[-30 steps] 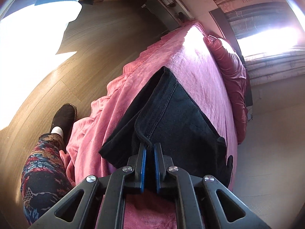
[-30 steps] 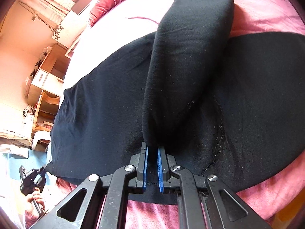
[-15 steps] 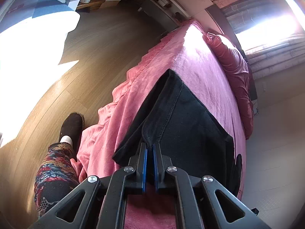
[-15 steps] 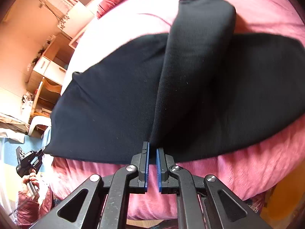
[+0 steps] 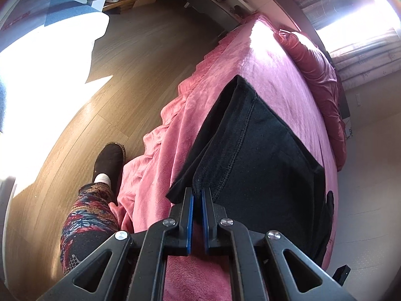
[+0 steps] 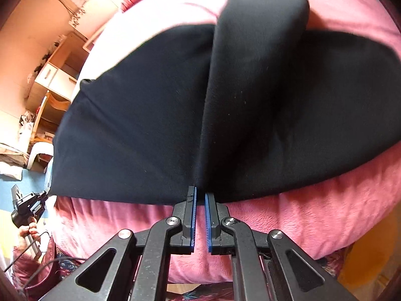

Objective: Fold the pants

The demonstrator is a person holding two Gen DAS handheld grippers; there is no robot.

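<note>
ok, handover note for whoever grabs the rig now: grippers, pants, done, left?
Left gripper: shut on the near edge of the black pants.
Right gripper: shut on the pants' near edge, a raised fold of cloth running up from it.
Pants lie spread on the pink bed cover, near its front edge.
Done: both near-edge points pinched, one fold partly lifted.
Left: carry the held edge over, lay it flat, release, then make the remaining folds.

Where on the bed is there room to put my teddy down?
Bare pink blanket lies between the black pants and the red pillow. A narrower bare strip runs along the near edge below the pants. The middle is crowded: pants spread wide, both grippers, left gripper and right gripper, pinching them.
</note>
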